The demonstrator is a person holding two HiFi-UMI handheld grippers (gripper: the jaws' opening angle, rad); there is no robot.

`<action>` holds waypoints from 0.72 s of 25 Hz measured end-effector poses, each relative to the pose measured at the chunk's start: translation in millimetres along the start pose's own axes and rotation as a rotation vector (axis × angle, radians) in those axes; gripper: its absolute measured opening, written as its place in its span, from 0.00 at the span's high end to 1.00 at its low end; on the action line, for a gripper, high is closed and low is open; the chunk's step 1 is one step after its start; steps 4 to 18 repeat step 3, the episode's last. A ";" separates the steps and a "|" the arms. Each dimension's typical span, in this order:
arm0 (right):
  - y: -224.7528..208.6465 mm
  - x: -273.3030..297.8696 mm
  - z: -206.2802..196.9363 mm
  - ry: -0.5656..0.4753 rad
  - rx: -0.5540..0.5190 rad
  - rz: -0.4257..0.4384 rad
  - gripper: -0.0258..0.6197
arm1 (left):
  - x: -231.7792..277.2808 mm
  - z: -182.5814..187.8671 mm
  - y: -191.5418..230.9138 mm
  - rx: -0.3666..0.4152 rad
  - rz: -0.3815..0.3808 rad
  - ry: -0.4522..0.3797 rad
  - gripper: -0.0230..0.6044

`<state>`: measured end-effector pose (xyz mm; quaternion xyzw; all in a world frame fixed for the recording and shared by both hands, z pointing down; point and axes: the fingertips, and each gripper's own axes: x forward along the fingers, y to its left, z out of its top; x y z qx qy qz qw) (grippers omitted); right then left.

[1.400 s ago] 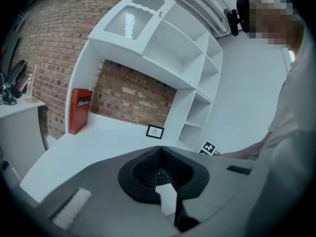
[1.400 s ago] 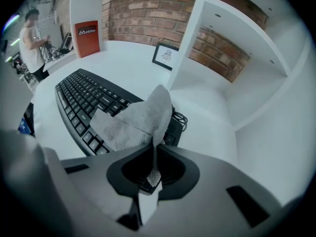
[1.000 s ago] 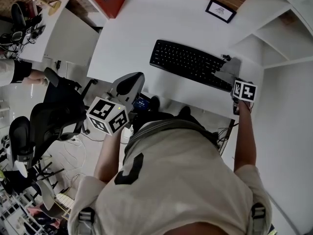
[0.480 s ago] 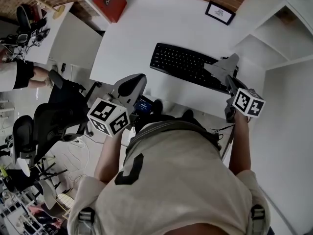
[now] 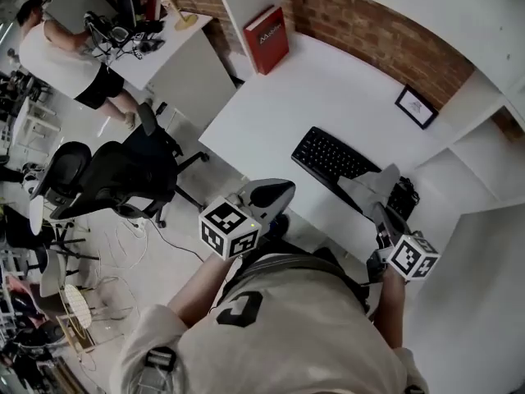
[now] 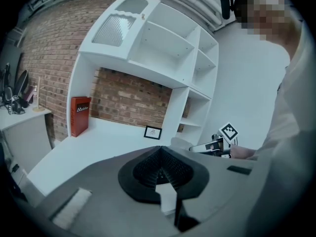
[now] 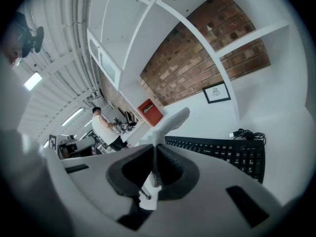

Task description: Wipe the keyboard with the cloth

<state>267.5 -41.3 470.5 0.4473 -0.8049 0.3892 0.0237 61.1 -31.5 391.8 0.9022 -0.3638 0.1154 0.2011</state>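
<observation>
Pinching the cloth, the right gripper holds it over the keyboard, hiding some keys.

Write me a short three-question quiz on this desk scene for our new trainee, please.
1. Which thing is pinched in the fingers of the right gripper? A: a sponge. B: a cloth. C: a brush.
2. True or false: the left gripper grips the cloth too.
3. Fill in: the keyboard on the white desk is ___ in colour.
Key: 1 B; 2 false, its fingers are shut on nothing; 3 black.
</observation>
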 end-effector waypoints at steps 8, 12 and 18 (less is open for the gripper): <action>25.6 -16.3 -28.6 0.051 0.023 0.032 0.94 | -22.8 -15.1 -21.9 -0.025 -0.008 0.052 0.96; 25.6 -16.3 -28.6 0.051 0.023 0.032 0.94 | -22.8 -15.1 -21.9 -0.025 -0.008 0.052 0.96; 25.6 -16.3 -28.6 0.051 0.023 0.032 0.94 | -22.8 -15.1 -21.9 -0.025 -0.008 0.052 0.96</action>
